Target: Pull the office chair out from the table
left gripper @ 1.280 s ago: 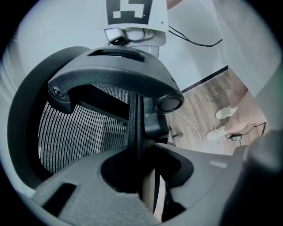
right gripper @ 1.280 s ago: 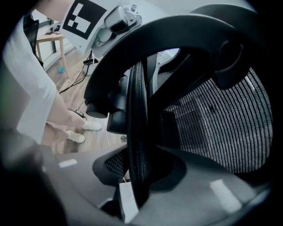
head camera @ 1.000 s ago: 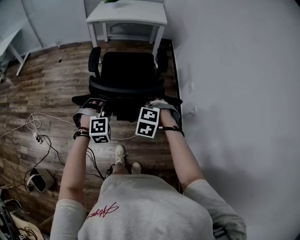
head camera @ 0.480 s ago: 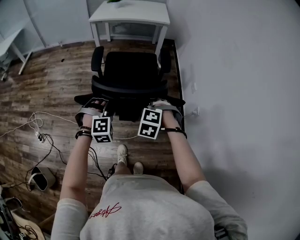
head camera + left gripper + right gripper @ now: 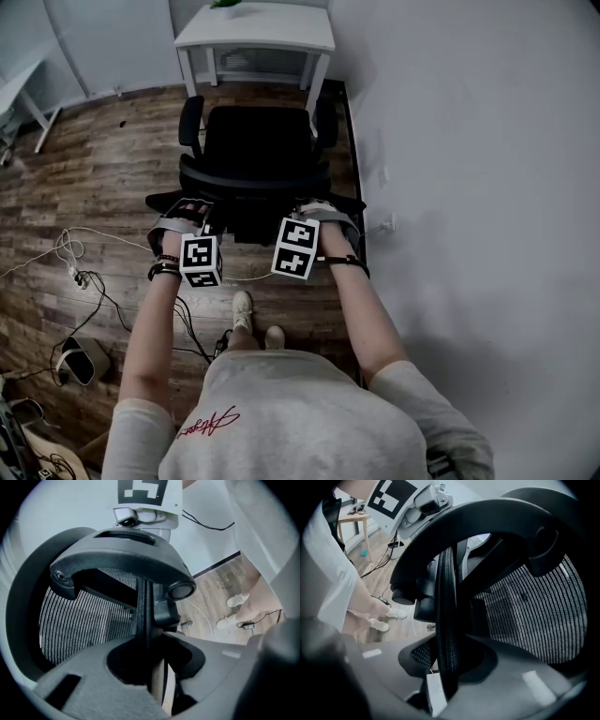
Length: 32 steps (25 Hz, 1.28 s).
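Hardly anything has shifted over the last second; the office chair [image 5: 258, 141] keeps its place just on our side of the white worktop [image 5: 253, 26], seat facing it, and neither hand has travelled. We stand behind the chair, further from the worktop than it is; the left gripper [image 5: 192, 214] and the right gripper [image 5: 319, 214] both sit on the backrest rim [image 5: 253, 183], one toward each end. In the left gripper view its fingers [image 5: 84, 686] pinch the thin, mesh-edged backrest rim [image 5: 144, 620] between them; the right gripper's fingers [image 5: 525, 681] clamp the same rim likewise; neither pair is pressed together on nothing, neither is spread free. We judge the grasp made and the pull itself barely begun, since the chair is still close to the worktop. Next we need an even draw with both hands straight away from the worktop, so the chair rolls rather than swivels; the cables [image 5: 94, 272] on the floor, well apart from the worktop and beside our feet, could snag as we step back.
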Each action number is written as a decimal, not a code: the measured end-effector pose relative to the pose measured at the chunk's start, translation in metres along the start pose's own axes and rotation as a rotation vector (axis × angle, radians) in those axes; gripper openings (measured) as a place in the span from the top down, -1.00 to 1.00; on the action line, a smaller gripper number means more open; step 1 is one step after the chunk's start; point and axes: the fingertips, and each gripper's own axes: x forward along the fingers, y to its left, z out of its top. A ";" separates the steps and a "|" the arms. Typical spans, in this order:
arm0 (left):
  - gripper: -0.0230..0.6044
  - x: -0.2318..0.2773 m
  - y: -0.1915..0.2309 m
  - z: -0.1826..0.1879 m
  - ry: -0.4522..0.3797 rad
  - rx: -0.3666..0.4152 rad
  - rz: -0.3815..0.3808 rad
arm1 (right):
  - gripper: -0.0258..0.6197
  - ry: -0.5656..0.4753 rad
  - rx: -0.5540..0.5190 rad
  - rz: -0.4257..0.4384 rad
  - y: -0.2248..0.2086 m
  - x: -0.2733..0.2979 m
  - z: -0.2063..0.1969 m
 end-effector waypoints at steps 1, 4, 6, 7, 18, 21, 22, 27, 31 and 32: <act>0.63 -0.001 0.000 0.001 -0.001 -0.001 0.000 | 0.59 0.000 -0.001 0.003 0.000 -0.001 0.000; 0.63 -0.004 -0.003 0.005 -0.003 0.003 0.007 | 0.59 -0.002 0.000 0.014 0.003 -0.004 -0.002; 0.63 -0.006 -0.005 0.006 -0.004 0.006 0.015 | 0.59 -0.005 -0.003 0.010 0.006 -0.006 -0.002; 0.63 -0.007 -0.007 0.006 -0.004 0.005 0.015 | 0.59 -0.007 -0.004 0.008 0.008 -0.007 -0.002; 0.63 -0.019 -0.018 0.009 0.005 0.000 0.013 | 0.59 -0.006 -0.011 0.004 0.023 -0.017 -0.001; 0.63 -0.022 -0.018 0.008 0.006 -0.004 0.012 | 0.59 -0.006 -0.010 0.005 0.021 -0.018 0.002; 0.63 -0.022 -0.020 0.009 0.004 -0.004 0.014 | 0.59 -0.006 -0.009 0.008 0.023 -0.019 0.001; 0.63 -0.030 -0.032 0.008 -0.003 0.000 0.007 | 0.59 -0.002 -0.002 0.014 0.037 -0.022 0.005; 0.63 -0.038 -0.039 0.007 -0.005 0.003 0.001 | 0.59 -0.001 0.006 0.014 0.046 -0.027 0.010; 0.63 -0.040 -0.040 0.007 -0.007 0.003 -0.001 | 0.59 0.002 0.010 0.017 0.048 -0.029 0.011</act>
